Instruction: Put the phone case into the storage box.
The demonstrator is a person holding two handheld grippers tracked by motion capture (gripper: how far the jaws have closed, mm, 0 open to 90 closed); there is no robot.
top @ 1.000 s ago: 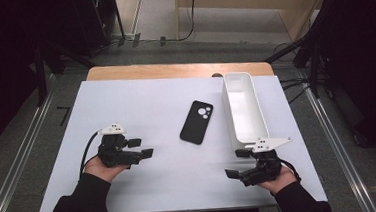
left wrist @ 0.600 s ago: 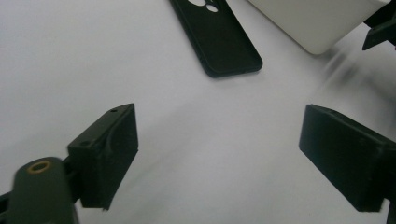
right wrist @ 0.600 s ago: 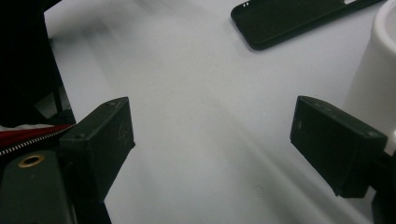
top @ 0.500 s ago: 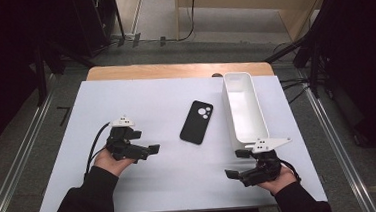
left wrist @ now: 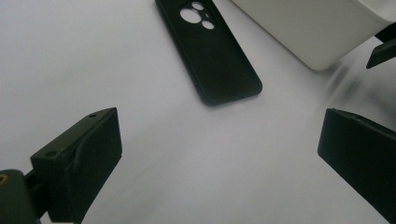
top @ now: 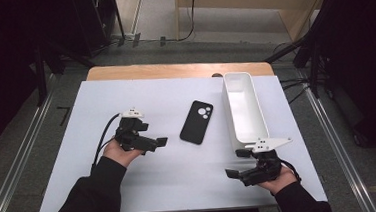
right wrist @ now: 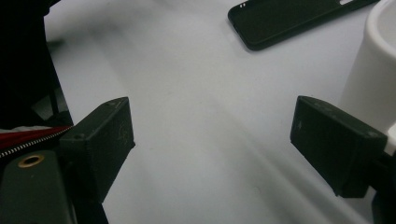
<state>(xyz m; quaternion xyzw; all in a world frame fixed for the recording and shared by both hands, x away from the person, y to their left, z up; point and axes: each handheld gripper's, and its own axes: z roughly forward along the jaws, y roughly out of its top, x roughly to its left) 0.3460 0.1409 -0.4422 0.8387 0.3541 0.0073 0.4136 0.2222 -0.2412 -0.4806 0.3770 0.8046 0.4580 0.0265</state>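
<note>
A black phone (top: 197,122) lies back-up at the middle of the white table (top: 181,181), its camera rings toward the far side. My left gripper (top: 153,136) is just left of it, jaws open and pointing at it, nothing between them. In the left gripper view the phone (left wrist: 210,51) lies a short way ahead of the wide-open left gripper (left wrist: 219,130). My right gripper (top: 236,164) is near the front right, open and empty, pointing left. In the right gripper view the open right gripper (right wrist: 212,116) frames bare table, with the phone (right wrist: 289,18) far ahead.
A long white bin (top: 246,107) stands right of the phone, running front to back, and its near end sits just beyond my right gripper. Its rounded wall (right wrist: 373,70) is close to the right jaw. A wooden strip (top: 173,71) edges the table's far side.
My left gripper has moved right, toward the phone. The right gripper, the phone and the bin have stayed put.
</note>
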